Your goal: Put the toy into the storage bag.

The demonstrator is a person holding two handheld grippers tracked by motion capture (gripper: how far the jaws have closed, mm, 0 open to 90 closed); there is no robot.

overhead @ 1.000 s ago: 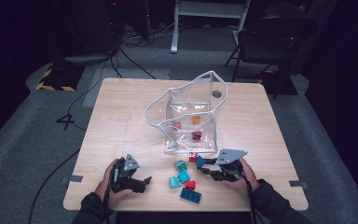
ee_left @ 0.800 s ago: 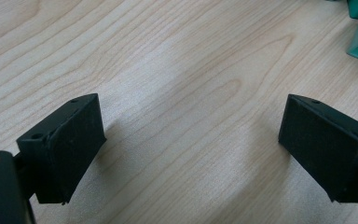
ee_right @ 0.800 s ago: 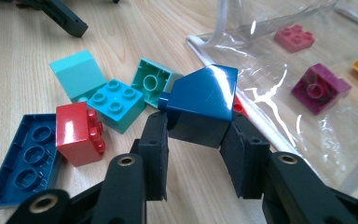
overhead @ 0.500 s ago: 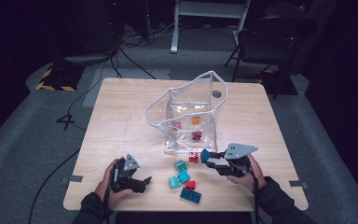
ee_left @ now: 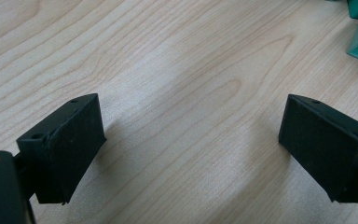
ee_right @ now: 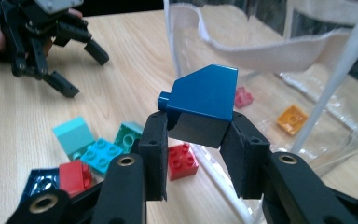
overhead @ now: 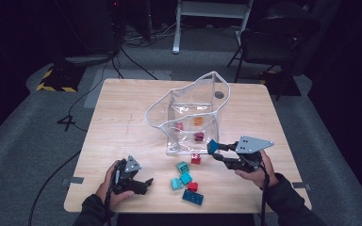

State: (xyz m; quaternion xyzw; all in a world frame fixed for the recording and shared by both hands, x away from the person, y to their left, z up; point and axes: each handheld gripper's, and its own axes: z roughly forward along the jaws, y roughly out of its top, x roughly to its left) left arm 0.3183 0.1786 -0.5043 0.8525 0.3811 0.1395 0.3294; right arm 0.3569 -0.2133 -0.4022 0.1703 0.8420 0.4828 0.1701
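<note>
1. My left gripper [overhead: 141, 183] sits low near the front edge of the table [overhead: 122, 122], its jaws standing apart with only bare wood between them; nothing is held.
2. Just ahead of the front edge lies a loose cluster of bricks: a dark blue brick [overhead: 193, 197] nearest me, a small red brick [overhead: 193, 186] touching it, then two turquoise bricks [overhead: 181, 181] and a green brick [overhead: 183, 166] behind them.
3. My right gripper [overhead: 215, 151] is lifted off the table to the right of that cluster, and its jaws are closed on a dark blue sloped brick [ee_right: 205, 98]. In the right gripper view the pads press on the brick's lower sides, with the sloped face up and one stud pointing left.
4. Another red brick [overhead: 196, 158] lies on the table just below the held brick, close to the front wall of the bag.
5. Beyond it stands a clear plastic bag [overhead: 179, 113] with a white-trimmed rim, open at the top. The held brick is at the bag's near right corner, outside it.
6. Inside the bag are a dark red brick [overhead: 199, 136], a pink brick [overhead: 179, 126] and an orange brick [overhead: 198, 120].
</note>
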